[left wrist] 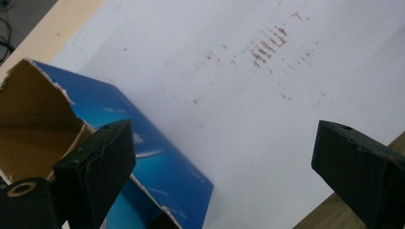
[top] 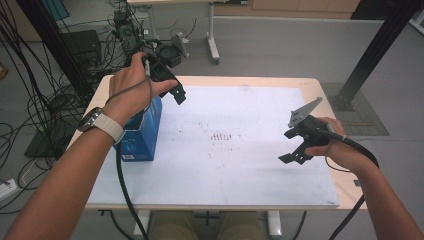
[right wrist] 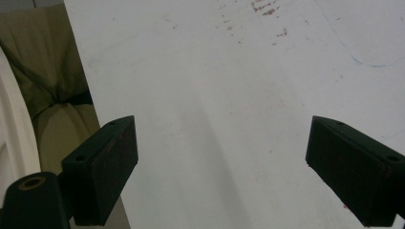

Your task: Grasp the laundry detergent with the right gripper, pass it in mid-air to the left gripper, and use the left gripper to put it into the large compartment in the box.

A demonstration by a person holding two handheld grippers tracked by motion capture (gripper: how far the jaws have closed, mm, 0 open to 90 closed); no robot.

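Thing: blue carton point(top: 142, 131), standing at the left side of the bench point(top: 240, 170), top torn open, brown inside showing.
Handling: likely light, thin card; walls would buckle under a hard squeeze; printed faces look slick.
Where to grip: across one upright wall just below the ragged rim point(left wrist: 47, 86).
Left hand-held gripper point(top: 176, 95): released, empty, above the carton.
Right hand-held gripper point(top: 295, 152): released, empty, well apart over the bare sheet.

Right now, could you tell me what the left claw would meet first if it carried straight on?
Probably the white sheet on the table, just beside the blue box; the left claw stands open with nothing between its jaws.
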